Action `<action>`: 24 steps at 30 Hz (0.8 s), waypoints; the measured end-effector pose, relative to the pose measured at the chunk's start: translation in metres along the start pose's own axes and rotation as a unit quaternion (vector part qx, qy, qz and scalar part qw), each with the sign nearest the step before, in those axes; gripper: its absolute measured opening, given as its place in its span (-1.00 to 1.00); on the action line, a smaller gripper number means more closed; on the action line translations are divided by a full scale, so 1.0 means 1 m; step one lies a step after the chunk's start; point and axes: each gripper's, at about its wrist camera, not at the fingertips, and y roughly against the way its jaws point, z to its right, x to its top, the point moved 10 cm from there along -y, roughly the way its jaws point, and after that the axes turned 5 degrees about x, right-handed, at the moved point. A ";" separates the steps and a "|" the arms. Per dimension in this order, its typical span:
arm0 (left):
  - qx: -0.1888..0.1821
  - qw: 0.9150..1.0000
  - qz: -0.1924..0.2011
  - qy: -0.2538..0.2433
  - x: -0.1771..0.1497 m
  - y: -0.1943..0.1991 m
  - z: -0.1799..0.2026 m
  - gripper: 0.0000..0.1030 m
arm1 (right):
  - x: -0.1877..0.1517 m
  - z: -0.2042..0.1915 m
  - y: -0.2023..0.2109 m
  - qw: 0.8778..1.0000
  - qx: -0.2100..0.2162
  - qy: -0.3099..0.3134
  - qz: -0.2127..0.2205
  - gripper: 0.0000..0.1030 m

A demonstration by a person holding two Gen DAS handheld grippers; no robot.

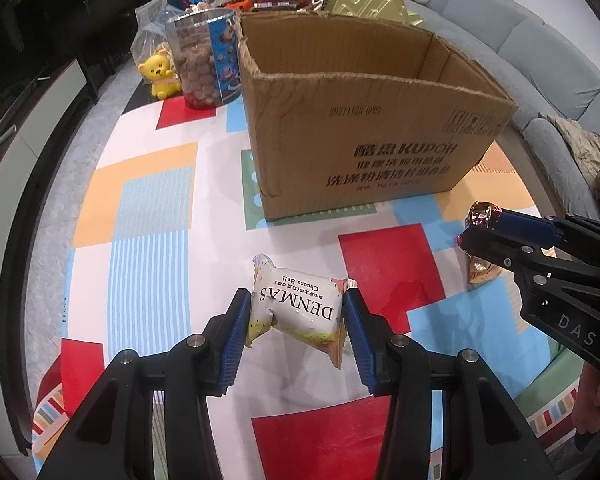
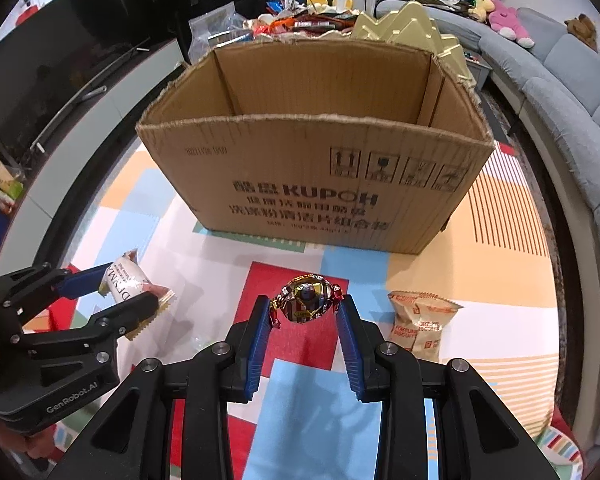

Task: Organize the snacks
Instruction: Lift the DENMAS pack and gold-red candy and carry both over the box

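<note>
My left gripper (image 1: 298, 310) is shut on a white DENMAS cheese ball packet (image 1: 300, 308), held above the colourful tablecloth (image 1: 148, 208). The same left gripper (image 2: 140, 292) and white packet (image 2: 130, 278) show at the left of the right wrist view. My right gripper (image 2: 306, 312) is shut on a shiny red and gold wrapped candy (image 2: 306, 300), also lifted off the cloth. In the left wrist view that right gripper (image 1: 480, 228) grips the candy (image 1: 480, 216) at the right edge. An open brown cardboard box (image 1: 364, 128) (image 2: 316, 176) stands just beyond both grippers; what lies inside is hidden.
An orange and white biscuit packet (image 2: 420, 320) lies on the cloth right of my right gripper. Left of the box stand a clear jar of brown snacks (image 1: 202, 60) and a yellow bear figure (image 1: 160, 74). Behind the box lies a heap of snacks (image 2: 300, 22). A grey sofa (image 2: 560, 92) curves along the right.
</note>
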 end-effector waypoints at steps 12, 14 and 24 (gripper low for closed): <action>0.002 1.000 0.013 0.010 0.018 0.012 0.002 -0.10 | 0.013 0.004 0.019 1.000 0.001 -0.006 0.019 -0.32; 0.001 1.000 0.018 0.012 0.025 0.016 0.004 -0.10 | 0.018 0.007 0.023 1.000 0.000 -0.008 0.025 -0.32; -0.006 0.999 0.044 0.016 0.055 0.032 0.013 -0.10 | 0.044 0.022 0.042 0.998 -0.008 -0.021 0.055 -0.32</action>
